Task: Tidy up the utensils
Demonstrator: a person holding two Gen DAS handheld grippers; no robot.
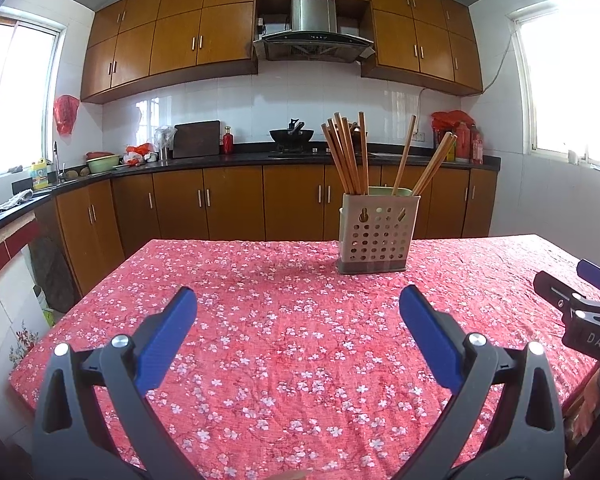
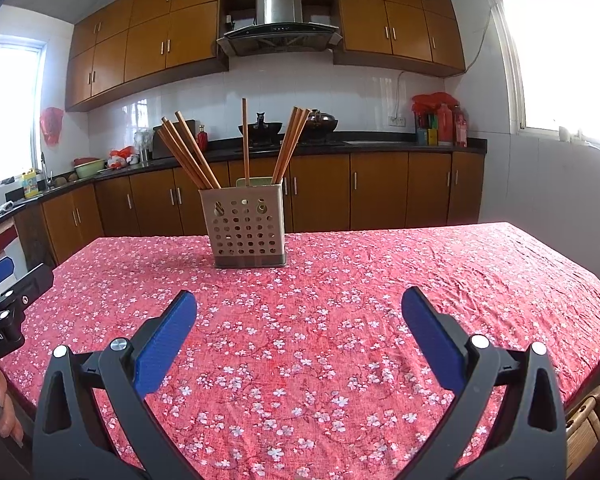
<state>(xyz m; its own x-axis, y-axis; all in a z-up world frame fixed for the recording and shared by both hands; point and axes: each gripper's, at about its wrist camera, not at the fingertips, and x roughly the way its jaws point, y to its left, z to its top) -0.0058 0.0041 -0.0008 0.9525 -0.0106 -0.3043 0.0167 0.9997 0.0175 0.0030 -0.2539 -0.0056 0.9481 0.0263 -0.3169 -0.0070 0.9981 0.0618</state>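
Both jaws spread wide, holding nothing: my left gripper, right gripper hovering over red floral tablecloth. Brown wooden chopsticks standing splayed in beige perforated plastic holder, far table side. Judging: sorting looking done or not begun; next reaching forward to holder.

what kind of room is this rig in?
A home kitchen, most likely: a range hood above a wok on the counter, wooden wall cabinets, and a holder of chopsticks on a cloth-covered table.
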